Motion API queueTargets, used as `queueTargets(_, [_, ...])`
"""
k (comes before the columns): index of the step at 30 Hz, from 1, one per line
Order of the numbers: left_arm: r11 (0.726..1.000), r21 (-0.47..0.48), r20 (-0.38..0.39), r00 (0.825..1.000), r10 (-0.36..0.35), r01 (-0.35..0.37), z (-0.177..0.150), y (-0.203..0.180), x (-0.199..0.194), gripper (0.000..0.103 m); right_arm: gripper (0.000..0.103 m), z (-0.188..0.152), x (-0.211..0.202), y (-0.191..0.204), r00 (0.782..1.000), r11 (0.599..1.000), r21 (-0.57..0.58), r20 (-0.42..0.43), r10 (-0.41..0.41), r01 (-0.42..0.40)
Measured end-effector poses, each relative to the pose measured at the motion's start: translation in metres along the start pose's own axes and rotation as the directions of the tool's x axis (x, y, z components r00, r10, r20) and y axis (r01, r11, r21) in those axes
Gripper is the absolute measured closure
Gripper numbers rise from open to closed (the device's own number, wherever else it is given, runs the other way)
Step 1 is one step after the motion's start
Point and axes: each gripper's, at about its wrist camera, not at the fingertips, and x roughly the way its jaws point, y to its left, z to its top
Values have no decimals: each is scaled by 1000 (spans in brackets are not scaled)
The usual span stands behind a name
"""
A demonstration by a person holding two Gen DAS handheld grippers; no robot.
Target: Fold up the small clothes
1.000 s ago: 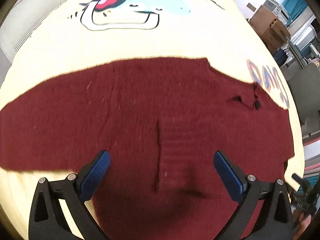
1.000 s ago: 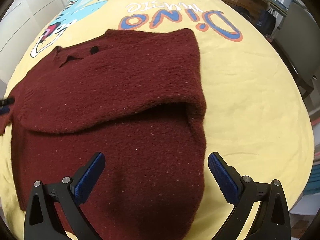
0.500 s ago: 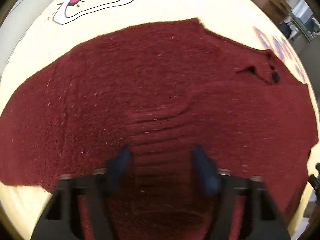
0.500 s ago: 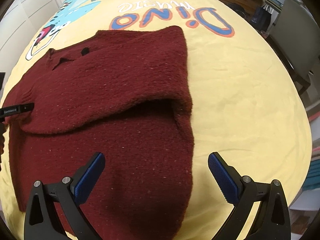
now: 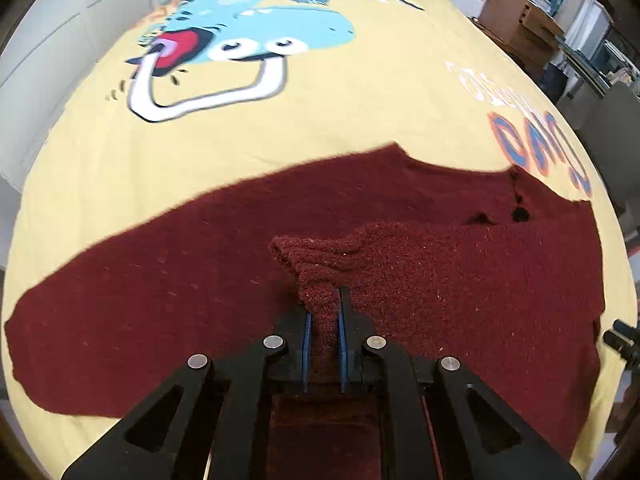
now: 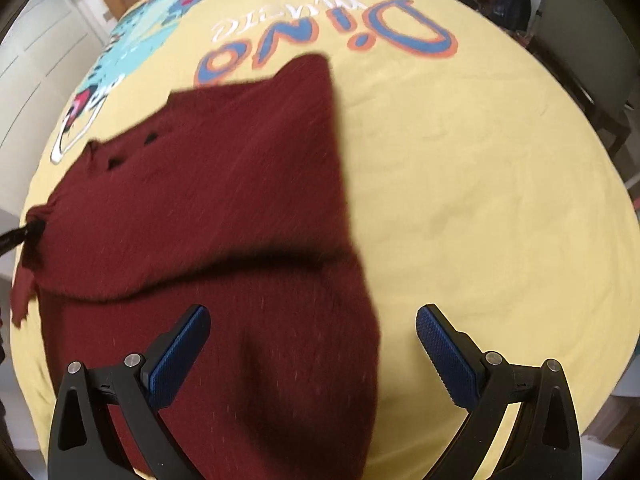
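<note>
On the yellow sheet (image 5: 320, 120), printed with a blue dinosaur (image 5: 256, 24) and the word "Dino" (image 6: 332, 36), lies a dark red sweater (image 5: 160, 288), spread flat with one sleeve folded across its body. No container shows in either view. The left gripper (image 5: 323, 312) points steeply down at the middle of the sweater; its jaws have just been closing and now pinch a raised fold of the knit, which stands up in a small ridge between the blue pads (image 5: 306, 336). From the right wrist view this grip appears at the far left edge, where the cloth bunches. The right gripper (image 6: 312, 336) hangs above the sweater's near right part, tilted steeply down, fingers spread wide and touching nothing; its left finger is over the cloth, its right finger (image 6: 444, 348) over bare sheet. Motion blur softens the knit there.
</note>
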Motion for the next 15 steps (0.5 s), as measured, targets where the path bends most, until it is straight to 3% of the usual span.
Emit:
queueTargets(8, [996,-88,-12,1000,-14,13,-12,29,8,95,1,57,31,-6,999,997,70,-25,33,-31])
queueTargets(10, [996,-85,-7,1000,-3,3,-2,33,11,95,4,70,44,-4,997,994,90,-45,62,-58])
queueTargets(13, [997,-63,0,999,39,-39,-1,35,14,97,11,82,73,-4,988,988,129,-119,101,-85])
queueTargets(14, [997,-63,-2,999,38,-38,1,36,17,97,19,82,79,-3,988,991,113,-130,81,-66])
queueTargets(15, [997,-67,-4,1000,31,-31,2,36,19,97,34,84,79,1,990,994,90,-124,73,-62])
